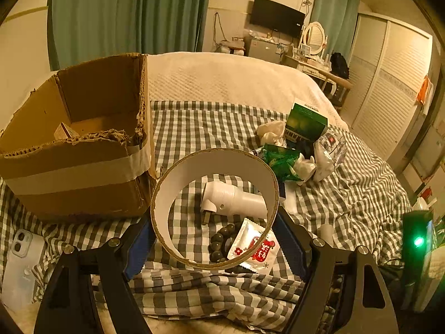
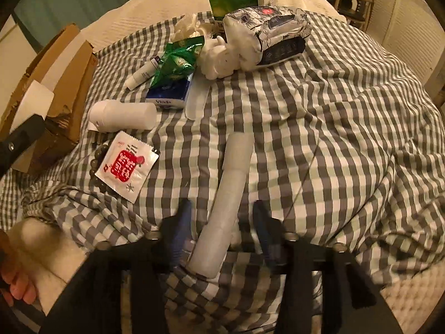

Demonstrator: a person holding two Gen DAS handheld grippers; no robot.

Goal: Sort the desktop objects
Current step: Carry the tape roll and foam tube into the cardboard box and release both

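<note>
cardboard box (image 1: 75, 164): one
cardboard ring (image 1: 214, 208): one
white tubes (image 2: 233, 192): two
red-printed sachet (image 2: 126, 164): one
bead string (image 1: 219, 243): one
tissue packs (image 2: 172, 94): two
green box (image 2: 236, 1): one

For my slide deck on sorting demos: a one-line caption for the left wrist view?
Left claw grips a cardboard ring over the checked cloth, beside an open cardboard box.

You see a white paper ring (image 1: 214, 208) held upright between your left gripper's (image 1: 215, 236) blue pads beside a torn cardboard box (image 1: 75, 150), while a frosted white tube (image 2: 225, 211) lies lengthwise on the checked cloth (image 2: 319, 139) between your right gripper's (image 2: 222, 222) parted fingers.
</note>
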